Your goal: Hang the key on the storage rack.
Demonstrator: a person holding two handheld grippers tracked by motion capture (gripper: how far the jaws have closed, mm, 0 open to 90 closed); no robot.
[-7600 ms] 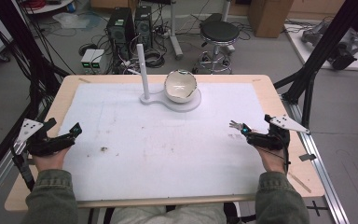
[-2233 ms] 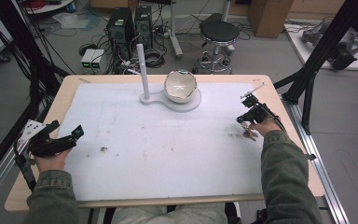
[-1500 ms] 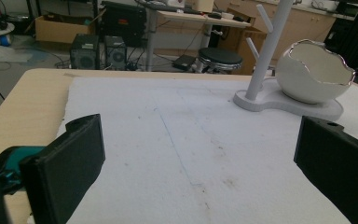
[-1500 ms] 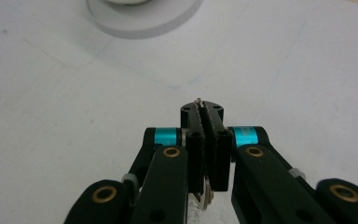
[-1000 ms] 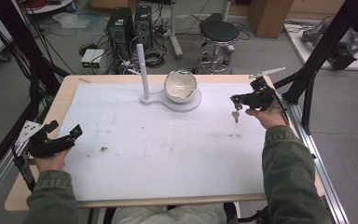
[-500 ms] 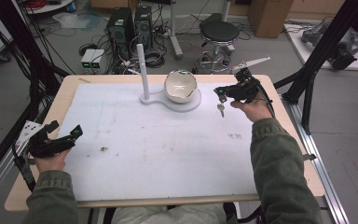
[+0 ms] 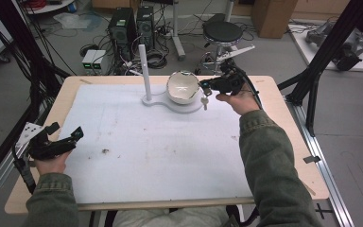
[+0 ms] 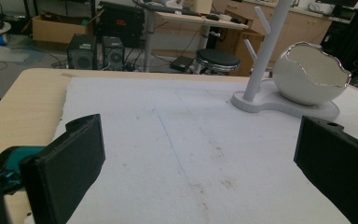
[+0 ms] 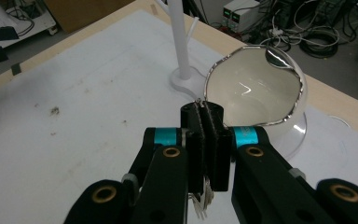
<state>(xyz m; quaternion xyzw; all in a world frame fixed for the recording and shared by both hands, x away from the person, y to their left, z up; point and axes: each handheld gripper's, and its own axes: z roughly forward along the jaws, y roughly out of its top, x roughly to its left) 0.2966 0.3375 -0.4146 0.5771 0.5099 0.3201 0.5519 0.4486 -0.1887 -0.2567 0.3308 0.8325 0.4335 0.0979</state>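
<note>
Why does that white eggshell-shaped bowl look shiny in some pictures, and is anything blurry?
Right gripper view: the white eggshell-shaped bowl carries bright glare streaks inside and along its silvery rim; the right gripper, shut on a small set of metal keys, looks soft up close. Left gripper view: the near black jaws are blurred, the bowl sharper. High view: even light, faint shadows.

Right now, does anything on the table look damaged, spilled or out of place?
The white egg-shaped bowl has a jagged, silver-edged rim, which looks like design rather than breakage. The white foam mat carries small dark stains. Nothing has spilled or tipped.
</note>
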